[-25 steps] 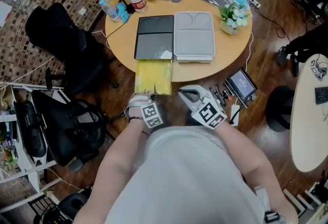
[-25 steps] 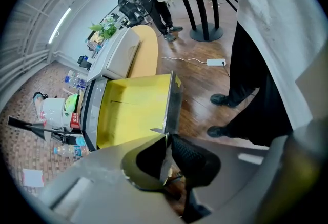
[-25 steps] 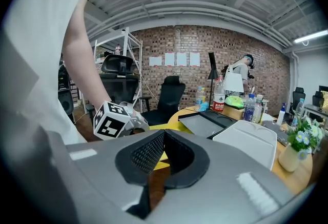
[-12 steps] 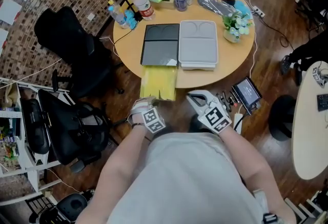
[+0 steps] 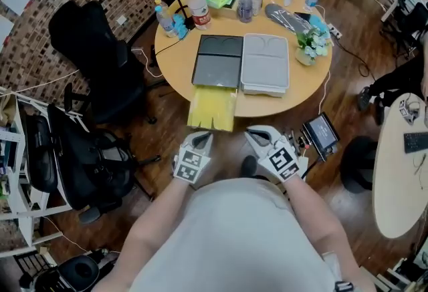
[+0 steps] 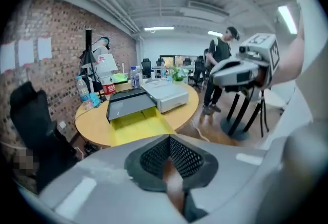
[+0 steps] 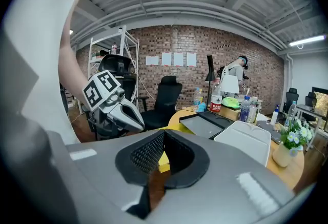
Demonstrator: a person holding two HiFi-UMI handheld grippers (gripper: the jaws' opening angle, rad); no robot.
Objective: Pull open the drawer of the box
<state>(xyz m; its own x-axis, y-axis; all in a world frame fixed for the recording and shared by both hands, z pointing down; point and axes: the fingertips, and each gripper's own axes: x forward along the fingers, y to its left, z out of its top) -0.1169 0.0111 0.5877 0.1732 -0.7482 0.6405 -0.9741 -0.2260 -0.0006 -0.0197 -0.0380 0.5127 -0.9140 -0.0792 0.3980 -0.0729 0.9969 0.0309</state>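
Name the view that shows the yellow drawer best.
Head view: the whole drawer shows from above, pulled out of the dark box past the table edge. Left gripper view shows it foreshortened, near end hidden. Right gripper view shows only a yellow sliver.

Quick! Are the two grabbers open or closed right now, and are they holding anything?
Left gripper: jaws closing, almost together, holding nothing.
Right gripper: jaws closed, holding nothing.
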